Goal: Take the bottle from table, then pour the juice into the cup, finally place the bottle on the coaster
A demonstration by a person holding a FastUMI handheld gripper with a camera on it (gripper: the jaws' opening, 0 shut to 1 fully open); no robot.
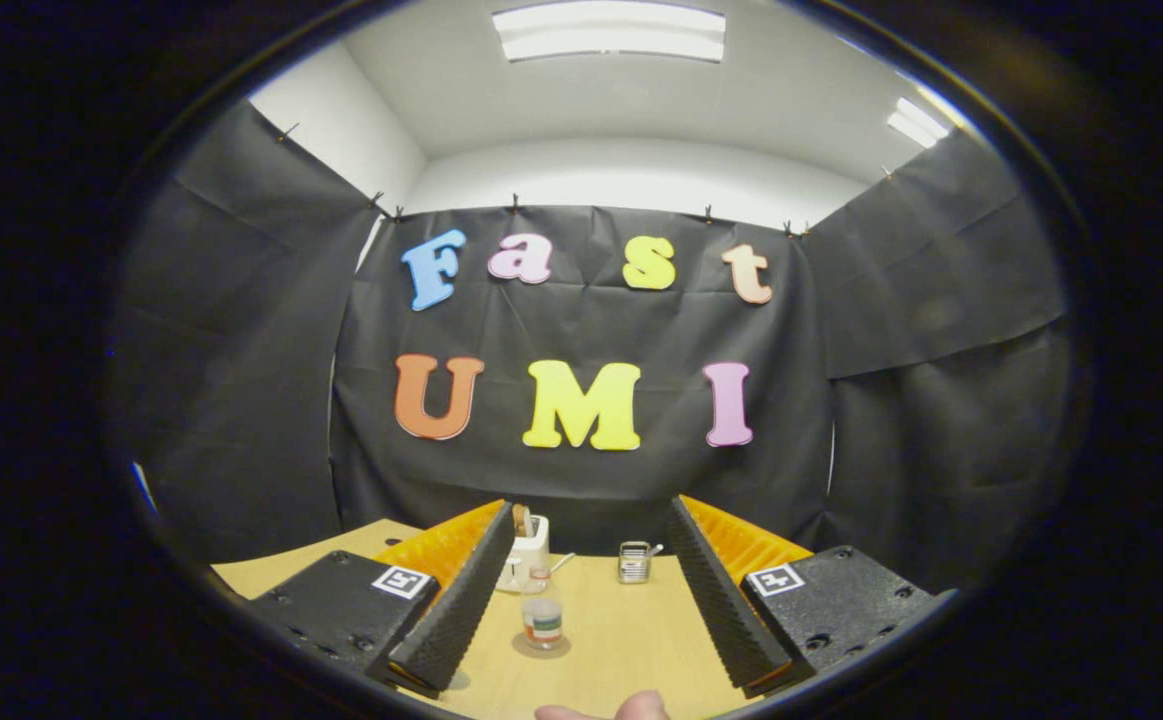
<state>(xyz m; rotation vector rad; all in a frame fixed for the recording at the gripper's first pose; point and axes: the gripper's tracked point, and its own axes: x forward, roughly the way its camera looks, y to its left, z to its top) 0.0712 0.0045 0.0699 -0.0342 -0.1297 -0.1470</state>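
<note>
Open gripper, one bottle ahead

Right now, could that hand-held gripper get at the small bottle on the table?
Probably yes: the hand-held gripper is open, and the bottle stands upright between its fingers, nearer one, with bare table around it.

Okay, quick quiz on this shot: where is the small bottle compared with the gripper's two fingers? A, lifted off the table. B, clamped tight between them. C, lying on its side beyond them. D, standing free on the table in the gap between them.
D: the bottle stands upright on the table, with the gripper open and neither finger touching it.
</note>
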